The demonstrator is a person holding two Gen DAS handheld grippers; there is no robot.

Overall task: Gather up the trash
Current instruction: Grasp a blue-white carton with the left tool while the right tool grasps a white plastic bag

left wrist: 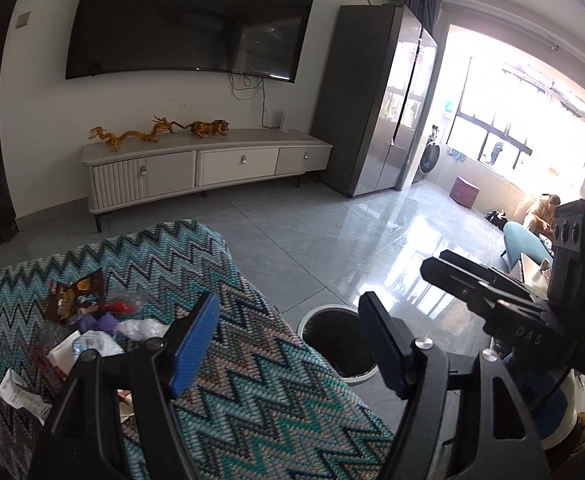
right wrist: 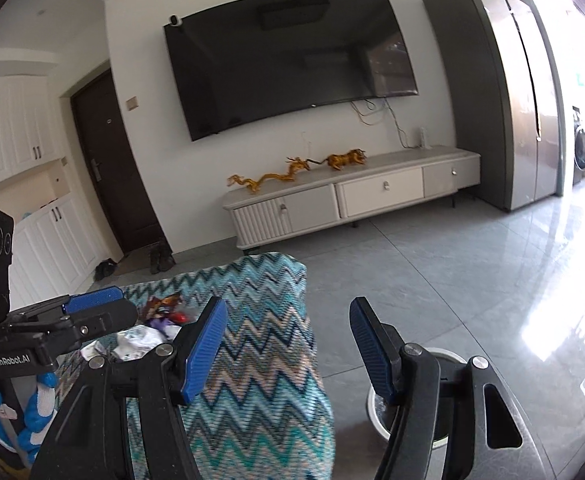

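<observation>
**Living room, trash heap on zigzag-covered surface, both grippers raised**

Room: grey glossy tile floor (left wrist: 292, 240), white wall, bright window far to the right of the left gripper.

Television (left wrist: 188, 20): large, dark, wall-mounted, straight ahead of both grippers and well apart from them.

Refrigerator (left wrist: 376, 100): tall, grey, ahead and to the right.

TV cabinet (left wrist: 196, 168): low, pale, under the television; golden dragon figurine (left wrist: 132, 134) and a golden tiger figurine (left wrist: 210, 127) stood on top.

Dark door (right wrist: 108, 160) and white cupboards: ahead-left of the right gripper.

Zigzag cloth (left wrist: 252, 380): teal, grey and beige, covering the surface directly below and ahead of both grippers.

Trash bin (left wrist: 334, 344): round, pale rim, dark inside, on the floor just beside the cloth's right edge, seen between the left gripper's fingers.

Trash (left wrist: 92, 320): wrappers, crumpled paper, a clear bottle and purple and red scraps, heaped on the cloth ahead-left of the left gripper, apart from its blue pads (left wrist: 194, 344).

Left gripper (left wrist: 288, 340): jaws apart, nothing between them.

Right gripper (right wrist: 288, 348): jaws apart, nothing between them; nothing stood between either gripper and the heap.
</observation>
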